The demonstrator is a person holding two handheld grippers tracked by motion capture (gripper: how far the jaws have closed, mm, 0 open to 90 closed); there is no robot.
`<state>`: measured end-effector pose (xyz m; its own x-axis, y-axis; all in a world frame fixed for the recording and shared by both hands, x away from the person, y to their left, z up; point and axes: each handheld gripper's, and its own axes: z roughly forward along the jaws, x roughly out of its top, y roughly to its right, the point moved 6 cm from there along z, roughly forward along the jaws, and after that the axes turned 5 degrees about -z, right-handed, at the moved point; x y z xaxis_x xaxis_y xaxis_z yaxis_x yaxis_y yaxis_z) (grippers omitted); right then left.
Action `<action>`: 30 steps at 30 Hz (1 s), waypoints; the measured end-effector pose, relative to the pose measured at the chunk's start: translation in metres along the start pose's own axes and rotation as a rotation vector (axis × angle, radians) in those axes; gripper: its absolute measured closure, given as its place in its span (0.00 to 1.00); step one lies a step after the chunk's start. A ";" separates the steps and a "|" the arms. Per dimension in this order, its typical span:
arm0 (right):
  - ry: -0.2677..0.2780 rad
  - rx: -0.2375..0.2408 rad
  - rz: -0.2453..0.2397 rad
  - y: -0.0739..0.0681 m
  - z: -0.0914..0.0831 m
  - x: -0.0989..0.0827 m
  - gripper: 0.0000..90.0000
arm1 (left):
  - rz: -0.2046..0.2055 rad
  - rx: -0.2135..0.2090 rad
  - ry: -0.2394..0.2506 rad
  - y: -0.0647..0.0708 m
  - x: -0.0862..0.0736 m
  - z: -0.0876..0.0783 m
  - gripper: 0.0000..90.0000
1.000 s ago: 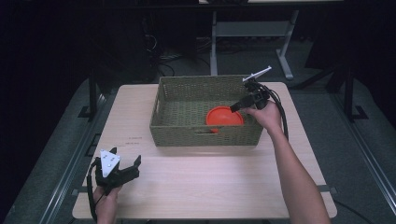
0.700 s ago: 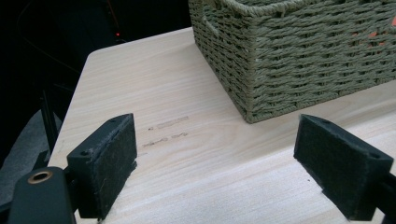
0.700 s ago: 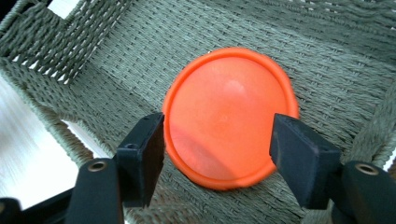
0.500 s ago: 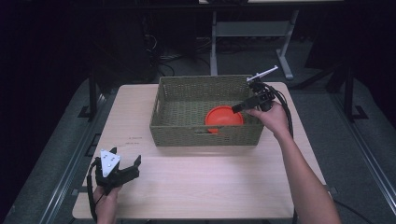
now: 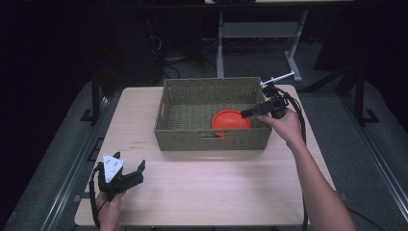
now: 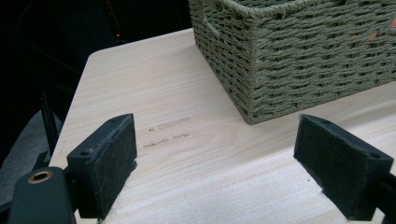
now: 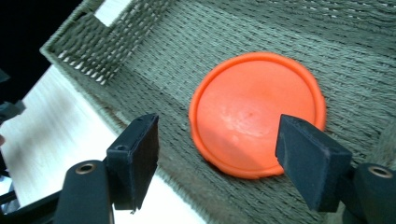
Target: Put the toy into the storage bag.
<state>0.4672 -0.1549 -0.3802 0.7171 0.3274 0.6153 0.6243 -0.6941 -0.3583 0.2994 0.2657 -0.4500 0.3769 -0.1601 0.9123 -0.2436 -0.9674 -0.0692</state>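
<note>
An orange disc [image 5: 231, 121] lies flat on the floor of a woven green basket [image 5: 211, 82], near its front right corner. My right gripper [image 5: 248, 113] hovers over the basket's right rim, pointing left and down at the disc. In the right gripper view the disc [image 7: 257, 112] lies below and beyond the right gripper [image 7: 217, 163]. Its jaws have just been opening and stand open with nothing between them. My left gripper [image 5: 129, 171] rests near the table's front left corner. In its own view the left gripper [image 6: 217, 168] is open and empty above bare wood.
The basket [image 6: 299, 56] stands at the back middle of the light wooden table [image 5: 216, 183]. Dark floor, metal rails and a stand's legs [image 5: 288, 62] surround the table. A cable trails from the right gripper along the forearm.
The right gripper has drawn back to the right and slightly up, away from the disc, with its jaws wider. The disc stays in the basket. The left gripper has not moved.
</note>
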 end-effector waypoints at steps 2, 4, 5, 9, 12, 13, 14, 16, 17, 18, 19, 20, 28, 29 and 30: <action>0.005 0.004 -0.008 -0.001 -0.001 -0.001 0.33 | 0.004 -0.001 -0.001 0.000 0.000 0.000 0.14; 0.010 0.007 -0.020 -0.004 -0.005 -0.006 0.33 | 0.008 0.000 -0.002 0.000 0.000 0.000 0.14; 0.012 0.009 -0.023 -0.006 -0.006 -0.007 0.33 | 0.006 0.000 -0.002 0.000 0.000 0.000 0.14; 0.024 0.017 -0.030 -0.010 -0.011 -0.010 0.33 | 0.004 0.000 0.000 0.000 0.000 0.000 0.14; 0.031 0.024 -0.039 -0.013 -0.015 -0.013 0.32 | 0.003 0.001 0.000 0.000 0.000 0.000 0.14; 0.034 0.027 -0.043 -0.014 -0.017 -0.014 0.32 | 0.003 0.001 0.000 0.000 0.000 0.000 0.14; 0.032 0.031 -0.045 -0.016 -0.018 -0.015 0.32 | 0.004 0.001 -0.002 0.000 -0.001 0.000 0.14; 0.036 0.032 -0.055 -0.019 -0.021 -0.018 0.32 | 0.005 0.003 -0.002 -0.001 0.000 0.000 0.14; 0.036 0.032 -0.055 -0.019 -0.021 -0.018 0.32 | 0.005 0.003 -0.002 -0.001 0.000 0.000 0.14; 0.042 0.037 -0.063 -0.022 -0.023 -0.020 0.32 | 0.005 0.003 -0.001 -0.001 0.000 -0.001 0.14; 0.042 0.037 -0.063 -0.022 -0.023 -0.020 0.32 | 0.005 0.003 -0.001 -0.001 0.000 -0.001 0.14; 0.053 0.047 -0.067 -0.026 -0.027 -0.022 0.32 | 0.004 0.004 -0.001 -0.001 -0.001 -0.001 0.14; 0.075 0.066 -0.082 -0.035 -0.035 -0.032 0.32 | 0.007 0.004 -0.003 -0.001 -0.001 -0.001 0.14; 0.077 0.067 -0.085 -0.036 -0.036 -0.034 0.32 | 0.006 0.005 -0.002 -0.001 -0.001 -0.001 0.14; 0.073 0.068 -0.090 -0.036 -0.036 -0.035 0.32 | 0.005 0.006 -0.002 -0.001 -0.001 -0.001 0.14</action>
<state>0.4081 -0.1647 -0.3635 0.6342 0.3370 0.6959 0.7066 -0.6180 -0.3447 0.2985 0.2670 -0.4501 0.3778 -0.1657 0.9109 -0.2407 -0.9676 -0.0762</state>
